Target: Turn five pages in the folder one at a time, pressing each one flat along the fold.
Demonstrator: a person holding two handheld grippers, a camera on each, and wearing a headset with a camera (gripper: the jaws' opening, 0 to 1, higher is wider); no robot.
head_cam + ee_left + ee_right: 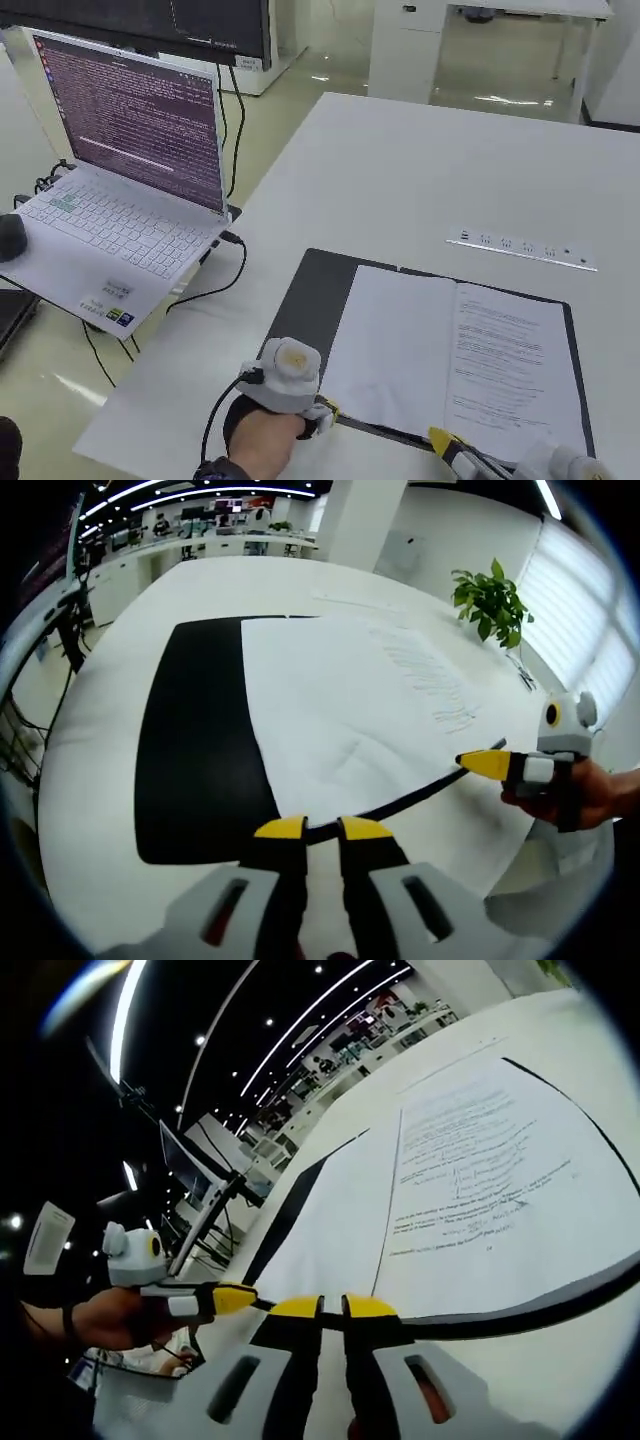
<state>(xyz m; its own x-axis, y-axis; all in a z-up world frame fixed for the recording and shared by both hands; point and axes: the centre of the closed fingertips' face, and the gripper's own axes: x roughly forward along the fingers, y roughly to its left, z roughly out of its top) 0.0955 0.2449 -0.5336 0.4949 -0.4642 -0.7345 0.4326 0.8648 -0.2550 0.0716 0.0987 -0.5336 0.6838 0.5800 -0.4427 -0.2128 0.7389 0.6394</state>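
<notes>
Folder (315, 300), one only, lies open on the white table (420, 170), showing two pages: one blank page (395, 345) on the left and one printed page (510, 360) on the right. Its near edge is just beside my two grippers. My left gripper (322, 410) is at the near left corner and my right gripper (442, 438) is by the printed page. Both have the jaws together, and I cannot tell if they pinch anything. Further off are one laptop (130, 190) and one power strip (520, 248).
</notes>
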